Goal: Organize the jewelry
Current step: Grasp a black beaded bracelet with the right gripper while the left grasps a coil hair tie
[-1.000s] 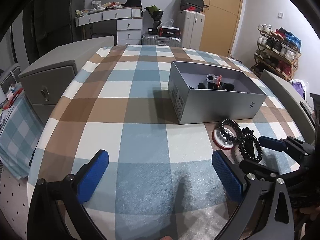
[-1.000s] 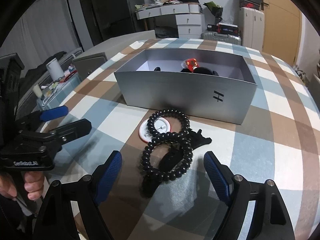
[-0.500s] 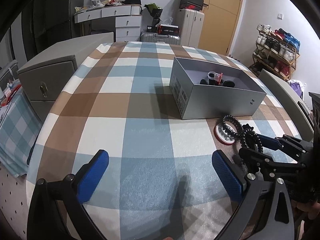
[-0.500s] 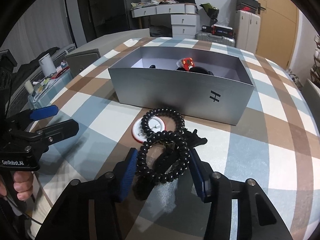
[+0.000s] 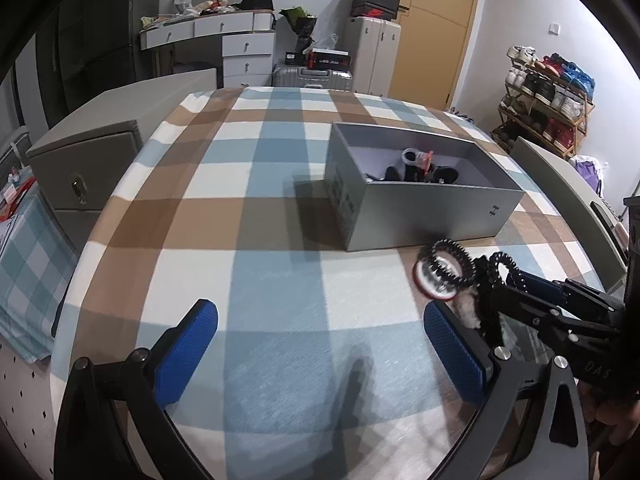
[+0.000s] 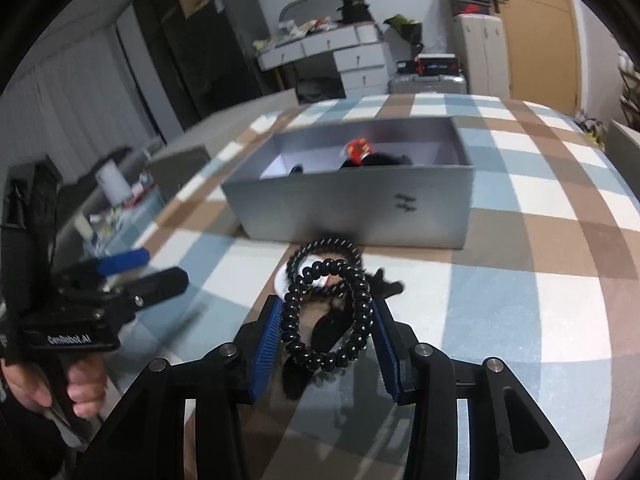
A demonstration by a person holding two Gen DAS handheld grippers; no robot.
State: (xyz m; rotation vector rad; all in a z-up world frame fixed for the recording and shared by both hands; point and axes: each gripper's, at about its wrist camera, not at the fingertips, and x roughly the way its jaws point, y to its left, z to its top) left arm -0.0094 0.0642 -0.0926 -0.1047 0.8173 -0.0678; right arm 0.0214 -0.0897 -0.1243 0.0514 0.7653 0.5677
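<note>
A black bead bracelet (image 6: 290, 314) sits between the blue pads of my right gripper (image 6: 326, 308), whose jaws are closing and press on both its sides. A second black bead bracelet (image 6: 328, 246) lies just beyond it on a round white disc with a red rim (image 6: 281, 280). A black clip (image 6: 386, 285) lies beside them. The grey box (image 6: 352, 212) stands behind, with dark items and a red piece inside. In the left wrist view my left gripper (image 5: 318, 320) hangs open over bare cloth, left of the held bracelet (image 5: 502, 264) and right gripper (image 5: 504, 288).
The checked cloth (image 5: 240, 240) covers a round table. A grey cabinet (image 5: 88, 160) stands off its left edge. A shoe rack (image 5: 548, 96) and a grey chair back (image 5: 560, 200) are on the right. A hand (image 6: 80, 384) holds the left gripper (image 6: 154, 270).
My right jaws closed from wide open onto the nearer bead bracelet, and the gripper rolled and shifted slightly with it. My left gripper stayed open and almost still.
</note>
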